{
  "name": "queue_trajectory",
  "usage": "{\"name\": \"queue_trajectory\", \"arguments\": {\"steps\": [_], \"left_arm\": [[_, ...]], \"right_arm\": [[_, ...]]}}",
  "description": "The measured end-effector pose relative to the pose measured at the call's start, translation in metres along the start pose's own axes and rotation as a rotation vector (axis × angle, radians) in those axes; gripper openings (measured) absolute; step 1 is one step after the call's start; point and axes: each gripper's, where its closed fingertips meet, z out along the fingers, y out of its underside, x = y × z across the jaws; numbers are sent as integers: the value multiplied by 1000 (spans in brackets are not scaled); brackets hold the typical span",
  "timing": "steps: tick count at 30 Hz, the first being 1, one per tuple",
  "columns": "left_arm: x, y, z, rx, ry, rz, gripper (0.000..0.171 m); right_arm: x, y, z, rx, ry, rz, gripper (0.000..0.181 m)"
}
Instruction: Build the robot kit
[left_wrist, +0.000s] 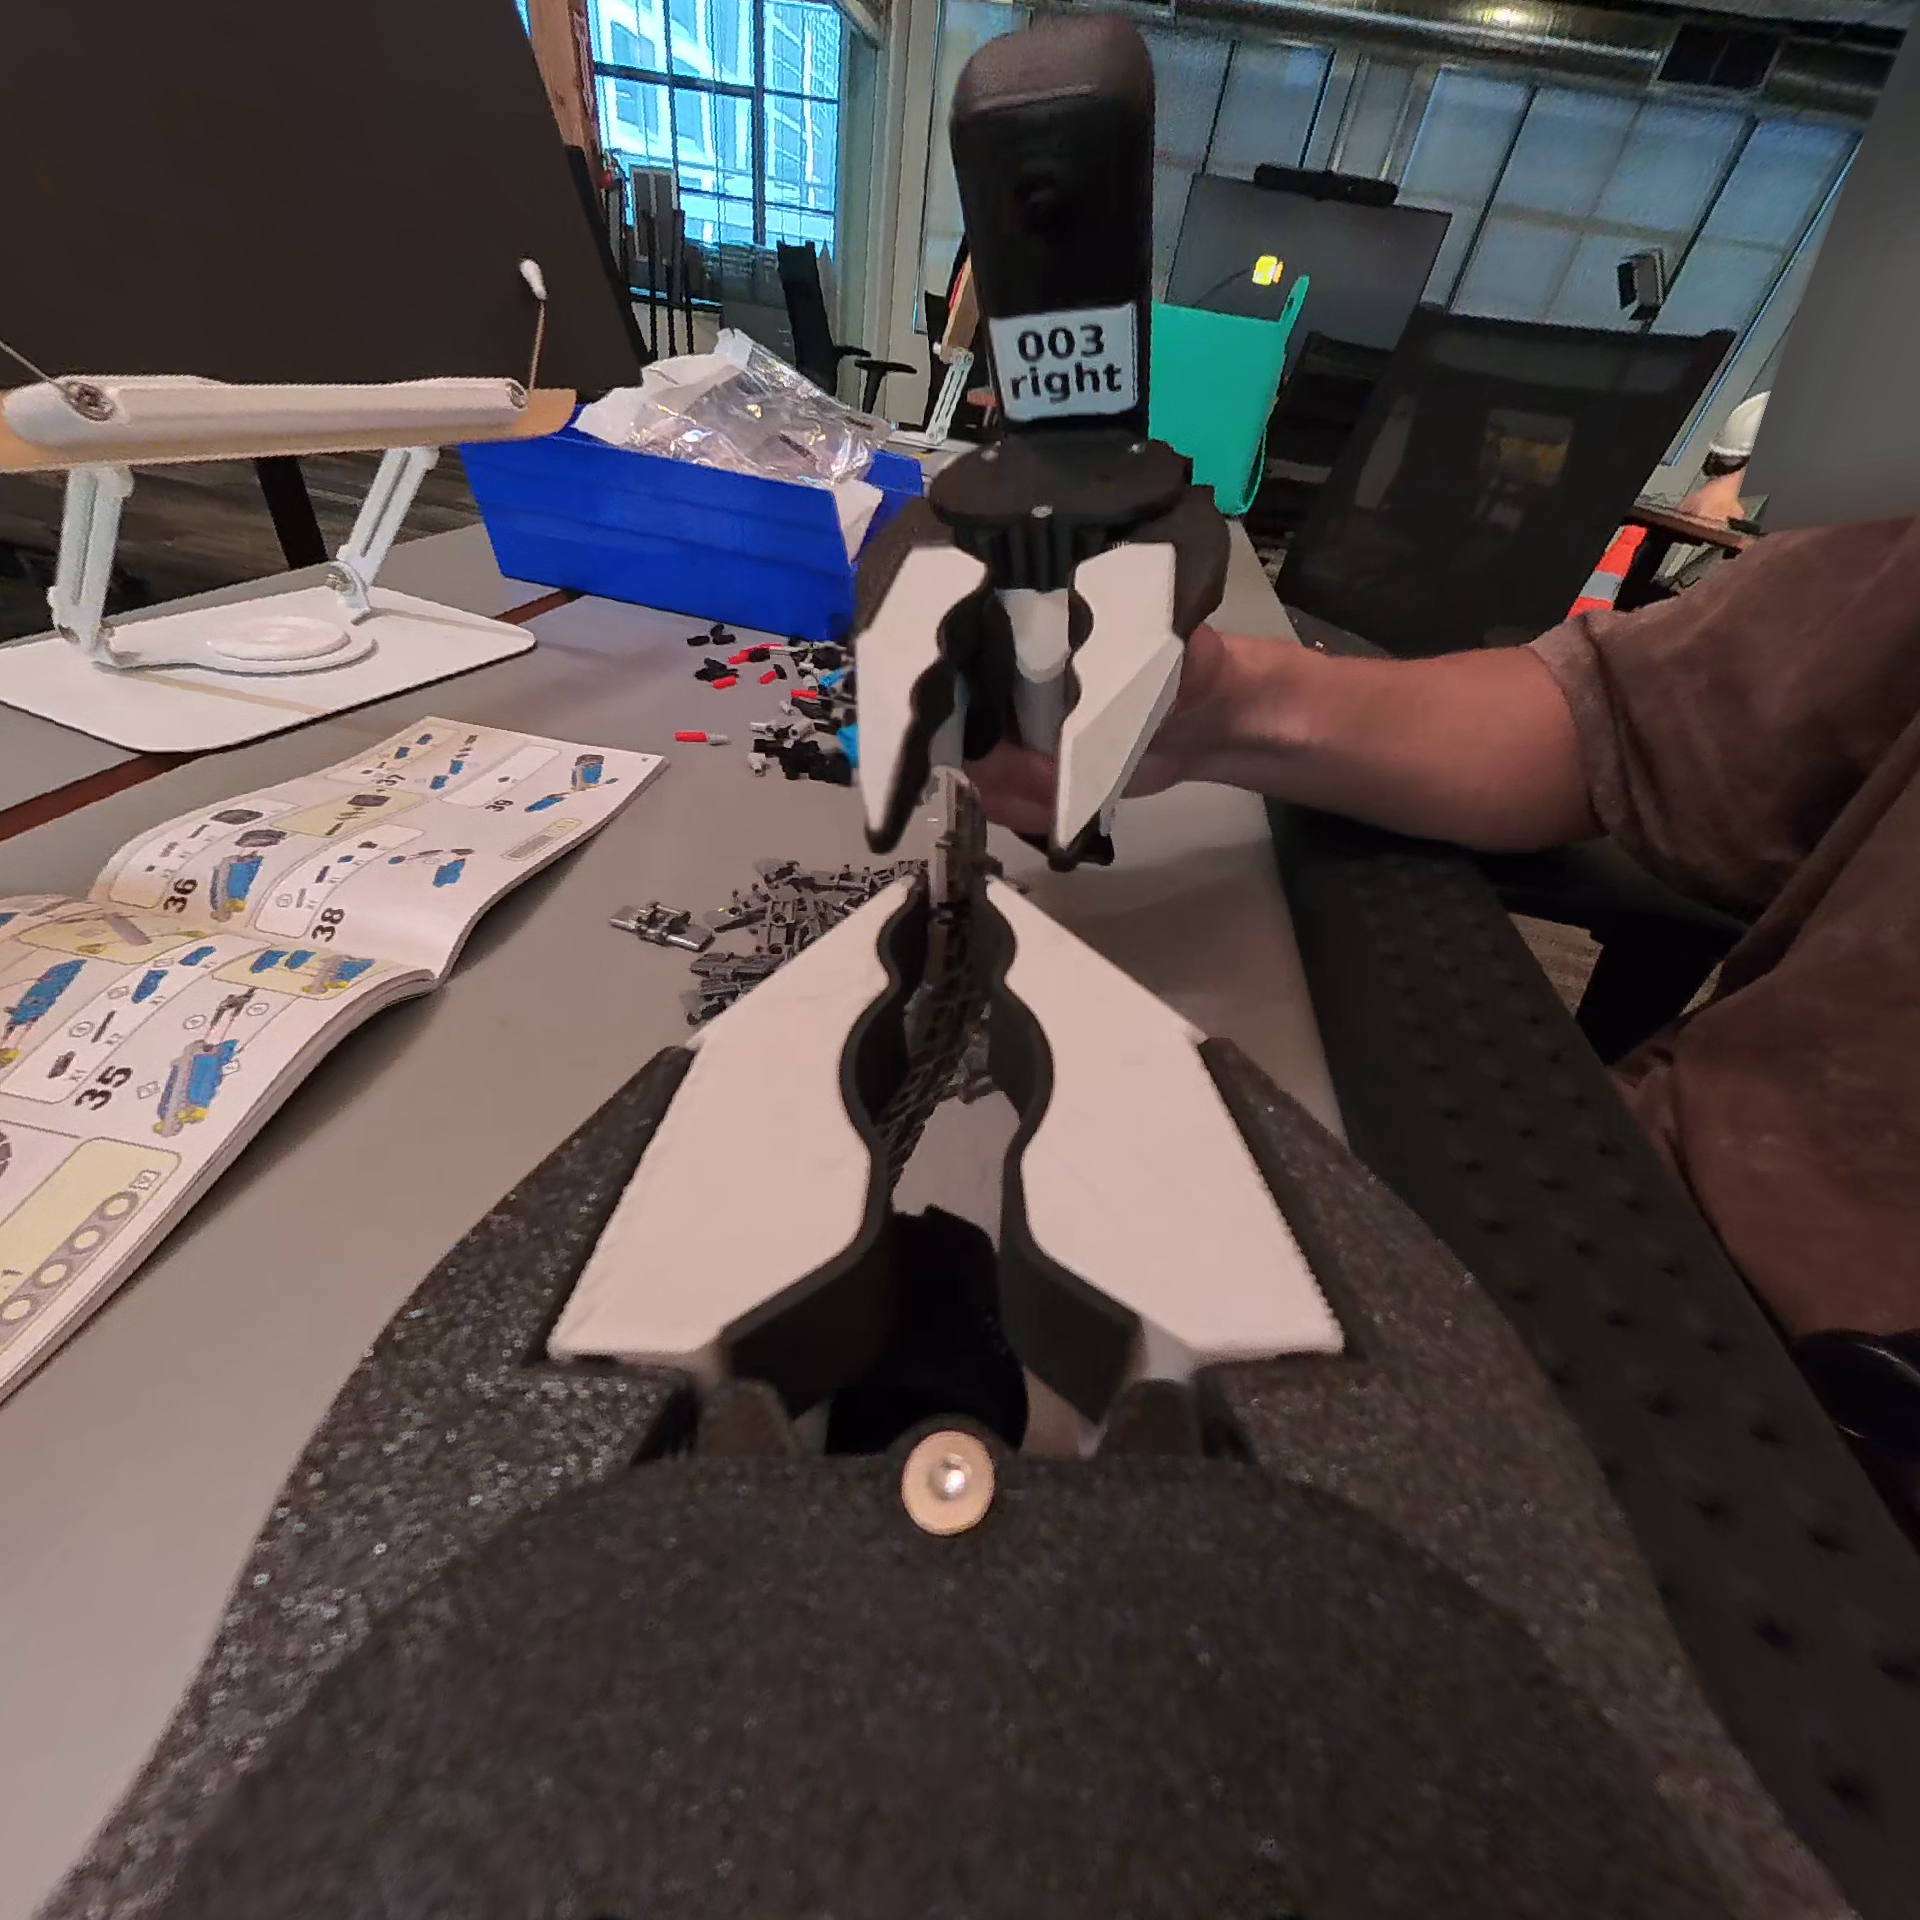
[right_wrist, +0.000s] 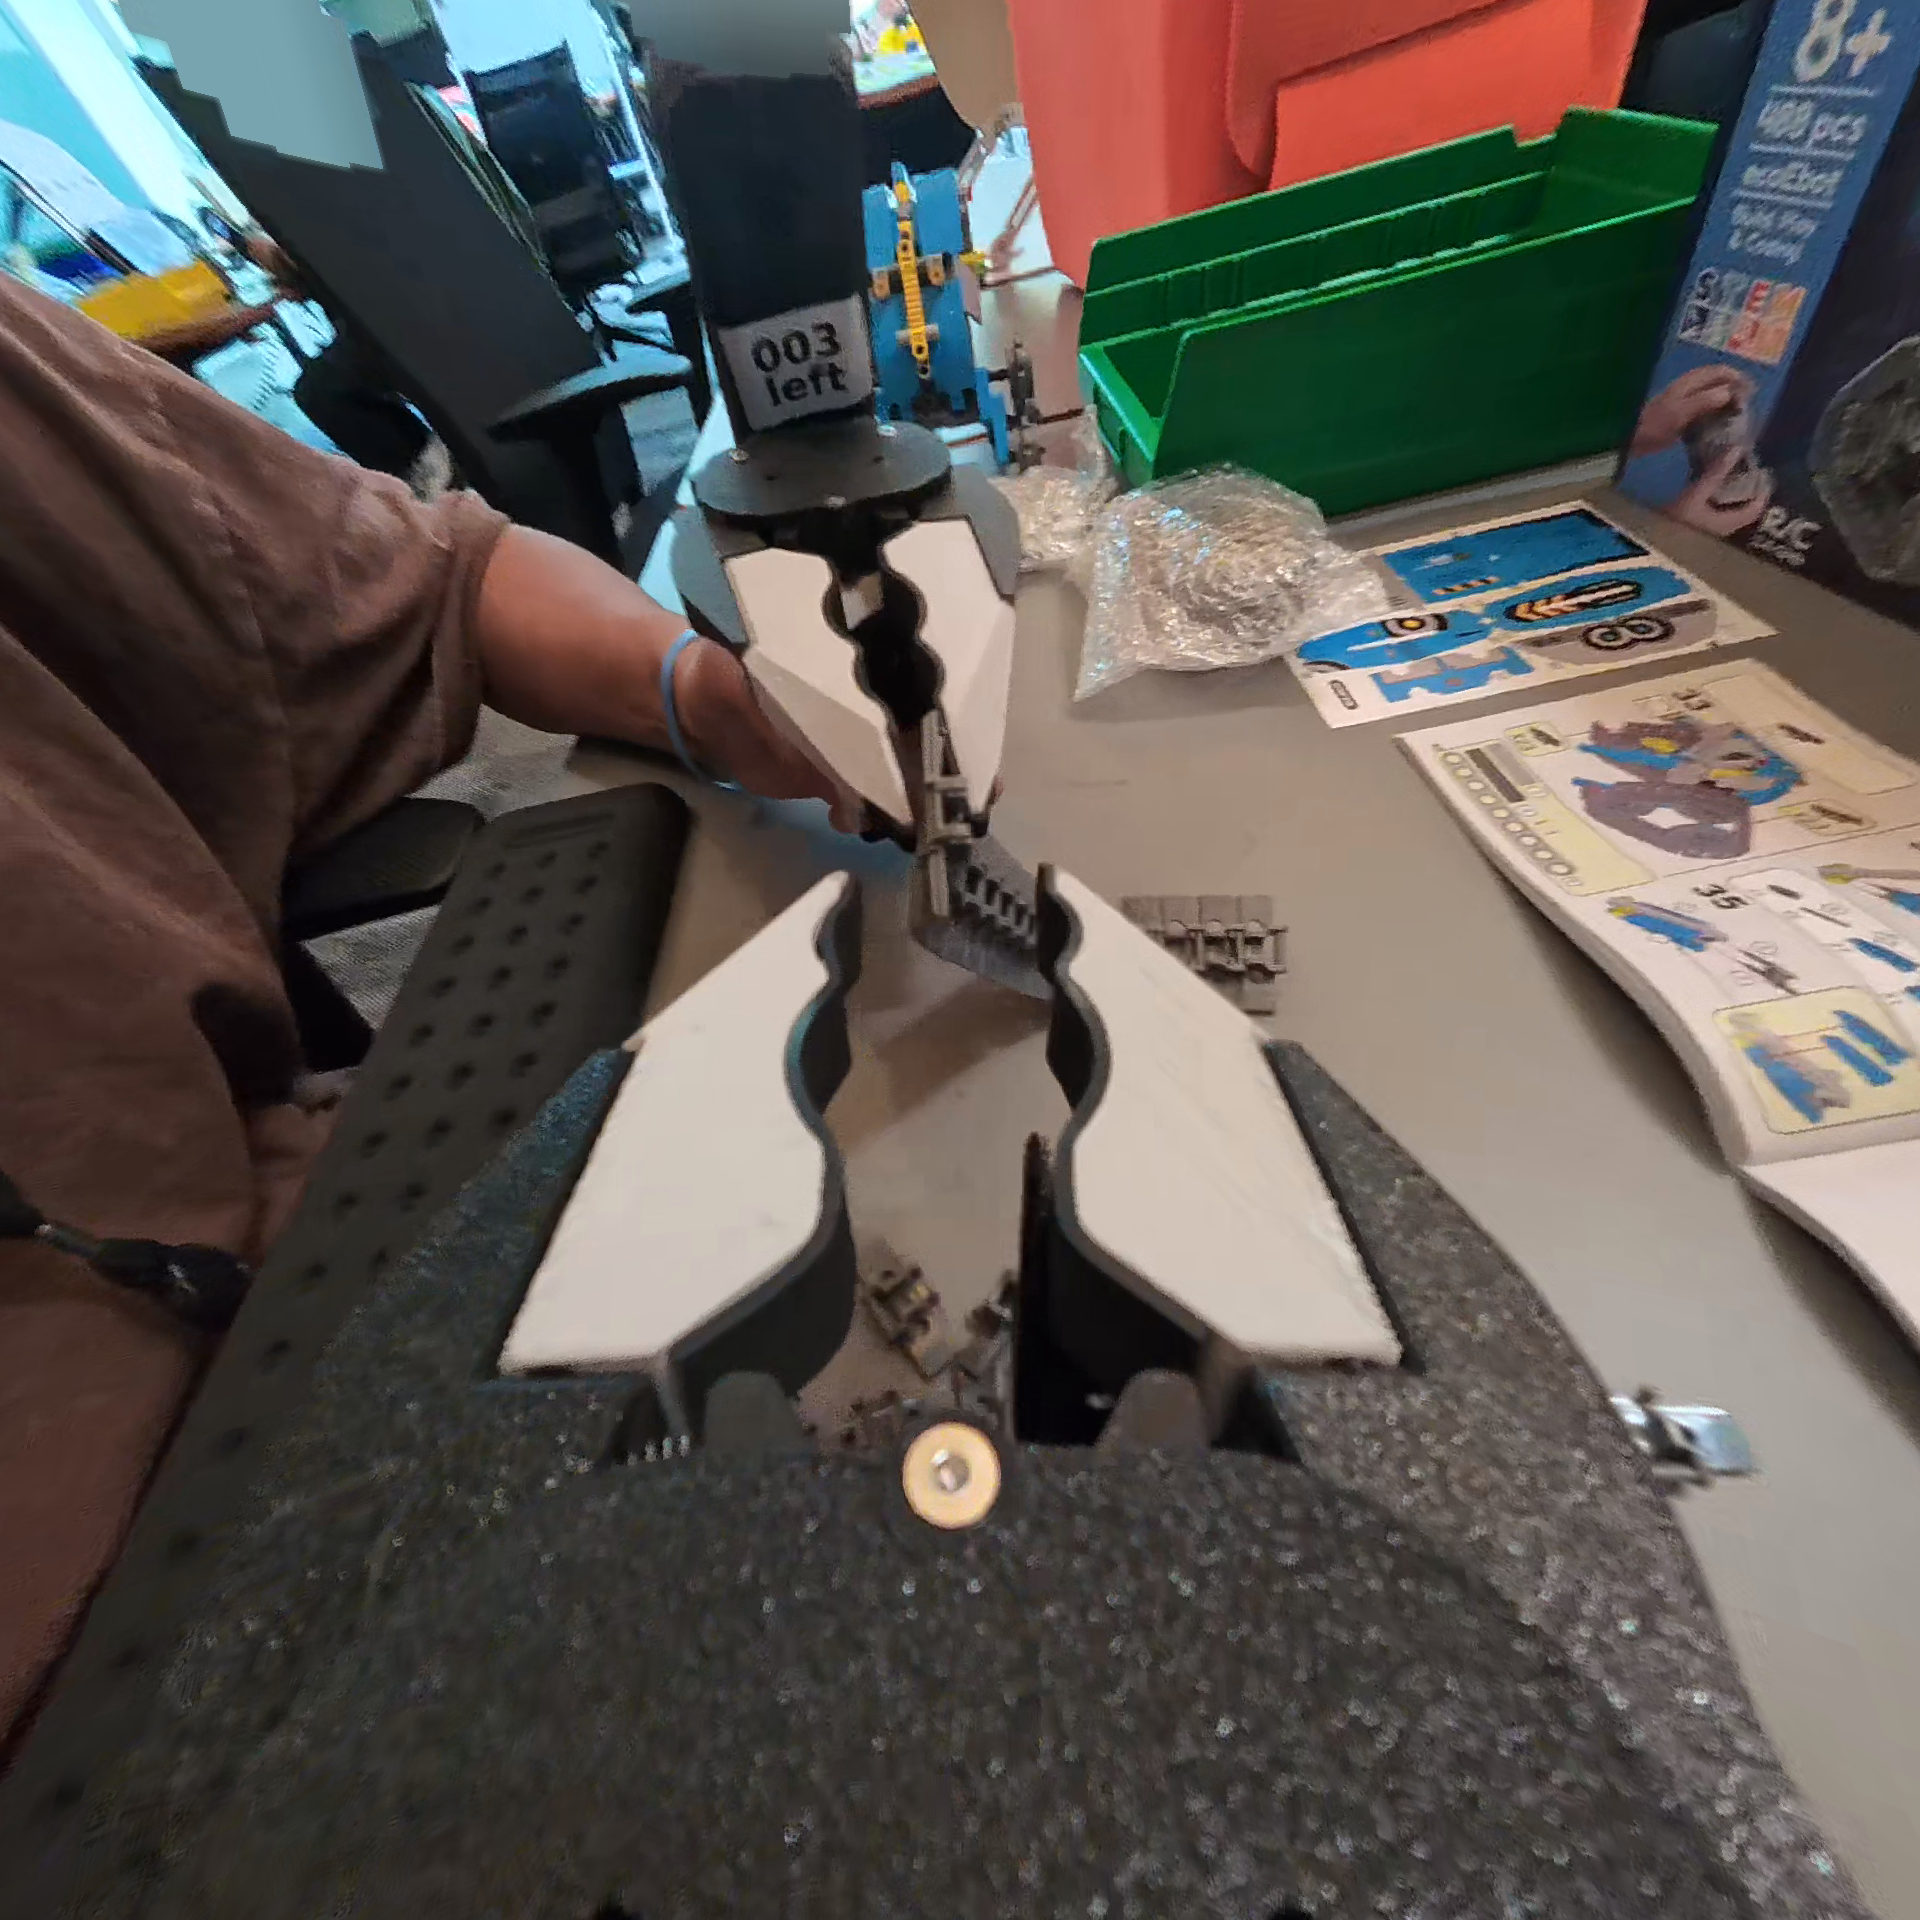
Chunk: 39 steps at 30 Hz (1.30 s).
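Grey track strip (right_wrist: 961, 883) pinched in left gripper (left_wrist: 951, 894) jaws, right gripper (right_wrist: 945, 904) jaws wide around it
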Motion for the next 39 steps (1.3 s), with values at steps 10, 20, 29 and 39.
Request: {"name": "queue_trajectory", "arguments": {"steps": [10,20,29,39], "left_arm": [[2,-1,1,8,4,-8,7],[4,2,3,-7,-2,-8,7],[-9,-6,-6,44,-4,-104,7],[-54,-25,-42,78,-256,62,7]], "right_arm": [[-2,-3,7,10,50,-37,11],[-4,0,7,-44,65,-25,6],[12,-6,1,69,36,102,32],[59,27,-36,-44,257,96,17]]}}
